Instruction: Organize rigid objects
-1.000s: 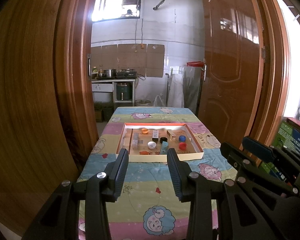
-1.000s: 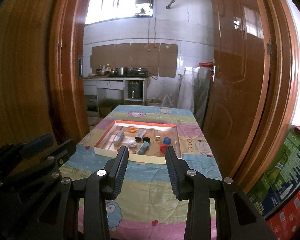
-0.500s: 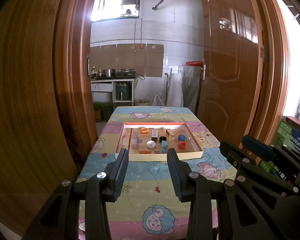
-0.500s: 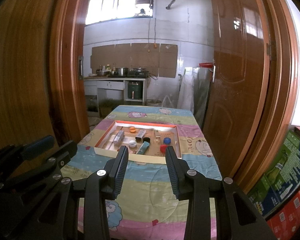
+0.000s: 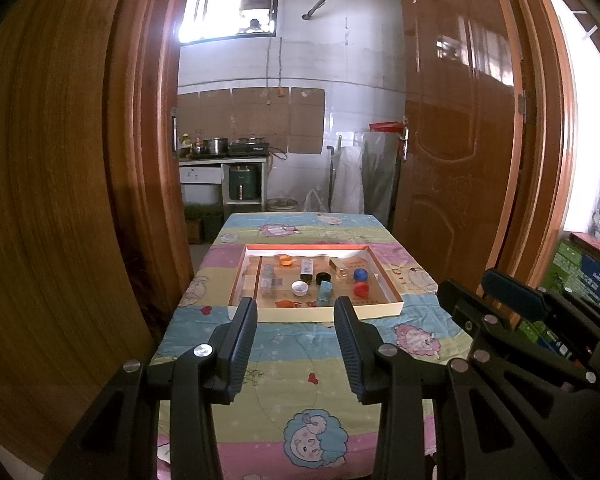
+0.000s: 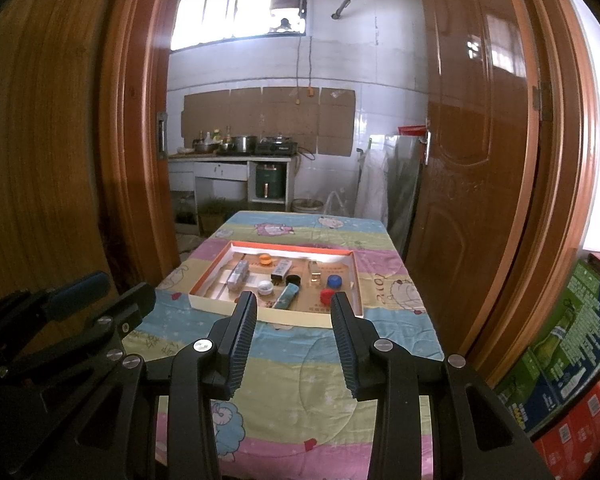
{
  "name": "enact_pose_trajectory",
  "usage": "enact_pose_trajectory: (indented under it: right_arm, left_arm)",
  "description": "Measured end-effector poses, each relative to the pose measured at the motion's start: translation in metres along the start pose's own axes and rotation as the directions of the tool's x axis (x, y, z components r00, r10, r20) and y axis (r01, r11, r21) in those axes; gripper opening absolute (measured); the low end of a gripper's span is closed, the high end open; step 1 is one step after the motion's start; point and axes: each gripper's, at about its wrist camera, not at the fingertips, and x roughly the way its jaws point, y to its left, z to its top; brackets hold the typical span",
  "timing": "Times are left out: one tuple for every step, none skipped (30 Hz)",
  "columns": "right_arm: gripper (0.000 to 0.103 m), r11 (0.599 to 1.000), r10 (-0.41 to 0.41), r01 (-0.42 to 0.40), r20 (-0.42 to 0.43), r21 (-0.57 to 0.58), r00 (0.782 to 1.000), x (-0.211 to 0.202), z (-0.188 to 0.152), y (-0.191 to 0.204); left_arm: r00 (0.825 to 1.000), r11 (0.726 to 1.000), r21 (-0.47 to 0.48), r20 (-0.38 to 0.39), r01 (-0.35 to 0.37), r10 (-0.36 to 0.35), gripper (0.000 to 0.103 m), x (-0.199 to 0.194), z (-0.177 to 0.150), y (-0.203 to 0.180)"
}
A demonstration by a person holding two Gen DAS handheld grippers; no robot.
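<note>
Barely anything has shifted since a second ago: both views sit almost the same, maybe nudged a hair, and the shallow cream cardboard tray with the orange inner rim (image 5: 376, 309) holds its spot mid-frame on the counter with the pastel cartoon-sheep cloth (image 5: 300, 364).

Left gripper (image 5: 296, 344) and right gripper (image 6: 294, 340) both hover low in the frame, fingers spread wide with nothing between them, well short of the tray.

Inside the tray, scattered and mostly apart: a small blue bottle cap (image 5: 360, 275), a red bottle cap (image 5: 361, 289), a white round cap (image 5: 299, 288), a black cap (image 5: 323, 278), an orange cap (image 5: 285, 260) toward the back, a teal rectangular bar (image 5: 324, 294) and a silvery wrapped block (image 6: 238, 276) on the left side.

My guess is these are all light, stiff and a bit slick. I'd pinch caps across the rim, and take the bar and block across their narrow sides. Whether they're already sorted, can't tell.
</note>
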Motion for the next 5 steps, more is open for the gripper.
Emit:
enact_pose_trajectory:
  right_arm:
    - [0.04,1.0,0.0,0.0,-0.001,0.0,1.0,0.0,-0.0001,-0.0001]
    - [0.04,1.0,0.0,0.0,-0.001,0.0,1.0,0.0,-0.0002,-0.0001]
    - [0.04,1.0,0.0,0.0,-0.001,-0.001,1.0,-0.0001,-0.0002,0.0001]
    - [0.04,1.0,-0.001,0.001,0.0,-0.001,1.0,-0.0001,-0.0002,0.0]
    - [0.04,1.0,-0.002,0.002,0.0,0.0,1.0,0.0,-0.0002,-0.0001]
  left_arm:
    - [1.0,1.0,0.004,0.005,-0.003,0.003,0.04,-0.0011,-0.0006,-0.0012]
    - [1.0,1.0,0.01,0.009,-0.005,0.005,0.04,-0.002,-0.0012,-0.0031]
    - [1.0,1.0,0.012,0.009,-0.005,0.005,0.04,-0.0023,-0.0019,-0.004]
    - [1.0,1.0,0.011,0.008,-0.004,0.004,0.04,-0.0025,-0.0025,-0.0047]
    - [1.0,1.0,0.008,0.006,-0.002,0.001,0.04,-0.0024,-0.0026,-0.0047]
